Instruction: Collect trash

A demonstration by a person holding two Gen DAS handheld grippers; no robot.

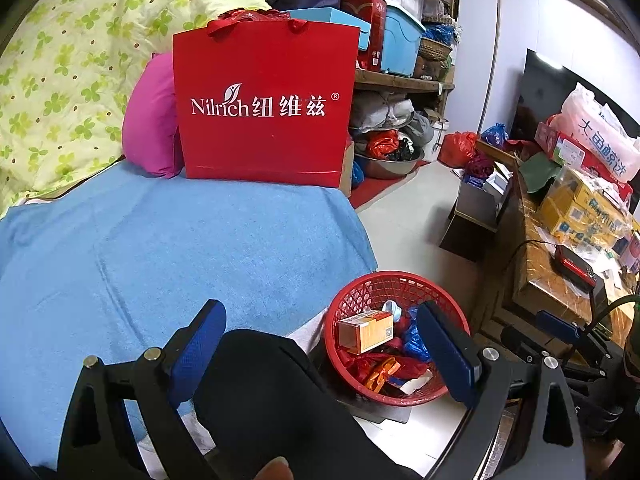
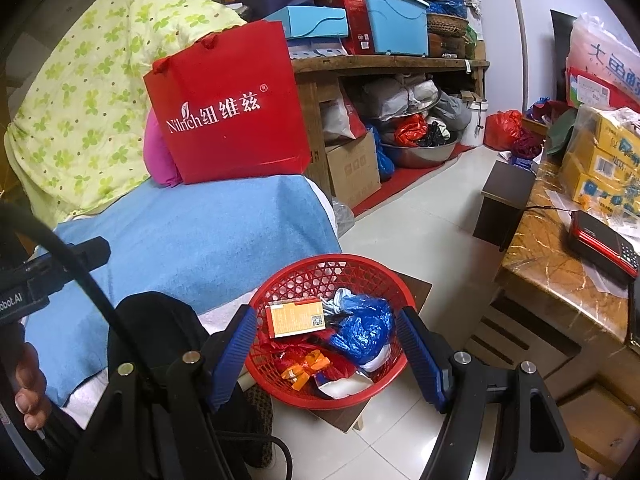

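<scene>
Pale tiled floor (image 2: 432, 216) runs open between the blue-towelled bed (image 2: 192, 224) on one side and the marble-patterned surface (image 2: 560, 292) on the other, with cluttered wooden shelves closing off the far end. Near the bed's corner sits a round red plastic lattice basket (image 2: 320, 268) on a low brown stool (image 2: 416, 280). Inside lie an orange cardboard box (image 2: 296, 318), its long axis level across the basket, a crumpled blue plastic bag (image 2: 364, 330) and red and orange wrappers. Both the left claw (image 1: 324, 352) and right claw (image 2: 326, 350) hang spread and empty above it.
</scene>
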